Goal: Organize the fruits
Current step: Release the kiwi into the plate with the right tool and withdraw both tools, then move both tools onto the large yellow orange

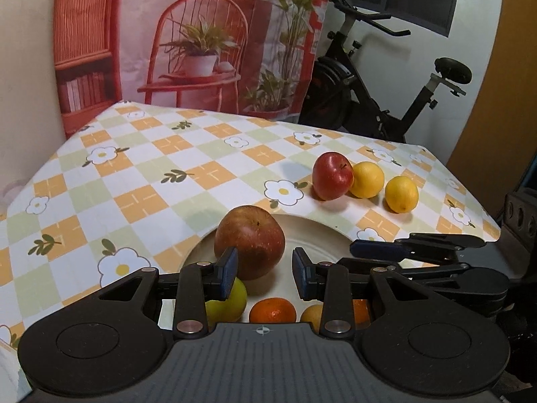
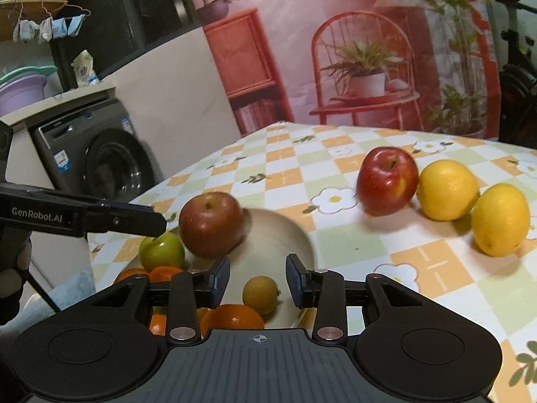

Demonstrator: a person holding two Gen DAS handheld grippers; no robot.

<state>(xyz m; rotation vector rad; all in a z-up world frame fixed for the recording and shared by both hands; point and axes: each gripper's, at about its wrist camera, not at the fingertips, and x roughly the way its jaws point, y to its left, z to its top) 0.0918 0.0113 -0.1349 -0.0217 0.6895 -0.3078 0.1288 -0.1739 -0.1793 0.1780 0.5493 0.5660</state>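
Note:
A beige plate [image 1: 312, 231] [image 2: 285, 235] holds a large brownish-red apple [image 1: 250, 240] [image 2: 211, 223], a green apple [image 1: 225, 302] [image 2: 162, 250], oranges [image 1: 272, 310] [image 2: 231, 315] and a small yellow-brown fruit [image 2: 261, 294]. On the cloth to the right lie a red apple [image 1: 332, 176] [image 2: 387, 181] and two lemons [image 1: 367, 179] [image 1: 401, 194] [image 2: 448, 189] [image 2: 500, 218]. My left gripper [image 1: 265, 277] is open and empty just above the plate, in front of the brownish apple. My right gripper [image 2: 257, 280] is open and empty over the plate; it also shows in the left wrist view [image 1: 379, 250].
The table wears a checked flower-print cloth [image 1: 151, 174] [image 2: 419, 268]. A printed backdrop [image 1: 201, 33] hangs behind it. An exercise bike [image 1: 386, 94] stands at the back right, a washing machine [image 2: 100, 161] to the left. The table's right edge [image 1: 483, 208] is near the lemons.

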